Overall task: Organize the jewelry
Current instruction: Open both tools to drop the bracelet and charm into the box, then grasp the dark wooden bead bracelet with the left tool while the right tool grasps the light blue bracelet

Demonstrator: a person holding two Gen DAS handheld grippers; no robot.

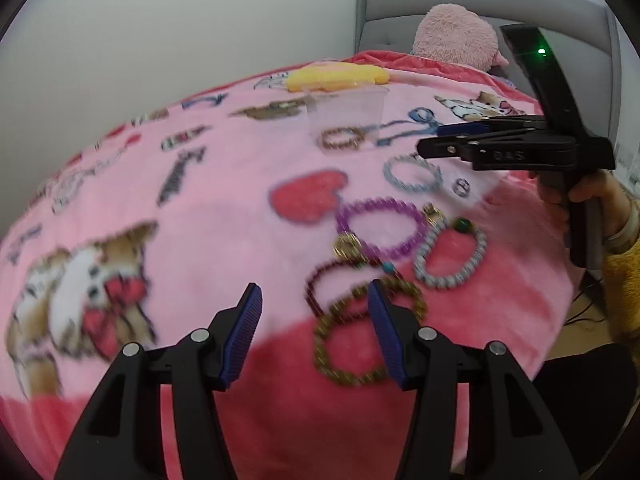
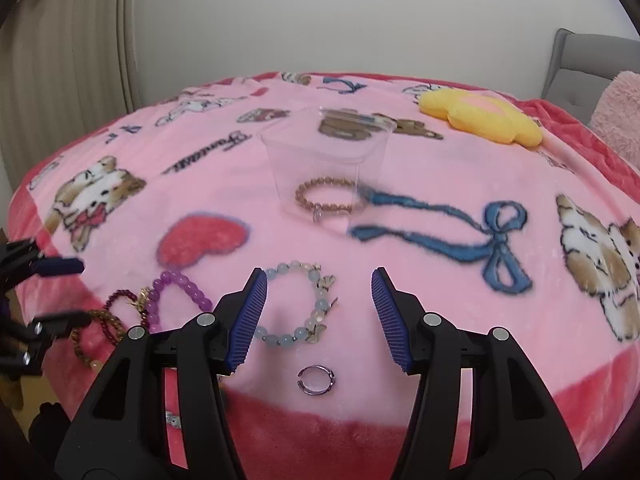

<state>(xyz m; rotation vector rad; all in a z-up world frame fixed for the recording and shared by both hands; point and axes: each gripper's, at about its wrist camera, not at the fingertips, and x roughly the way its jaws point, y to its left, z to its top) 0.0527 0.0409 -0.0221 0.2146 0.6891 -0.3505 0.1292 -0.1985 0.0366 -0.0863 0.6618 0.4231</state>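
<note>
1. The left hand-held gripper hangs over the near edge of the bed, its blue-padded fingers spread wide with nothing between them.
2. The right hand-held gripper is likewise spread apart and grips nothing; seen from the left wrist view it hovers over the pale blue bracelet.
3. A pink blanket printed with cats, hearts and bows covers the bed.
4. A clear plastic box stands on the blanket, with a brown bead bracelet lying inside it.
5. The pale blue bracelet lies on the blanket nearer than the box, between the right fingers in that view.
6. A small silver ring lies just in front of that bracelet.
7. A purple bracelet lies beside a grey bead bracelet that carries one green bead.
8. A dark red bracelet and an olive-brown bracelet overlap near the left gripper's right finger.
9. A yellow flower cushion lies beyond the box, and a pink plush toy rests against the grey headboard.
</note>
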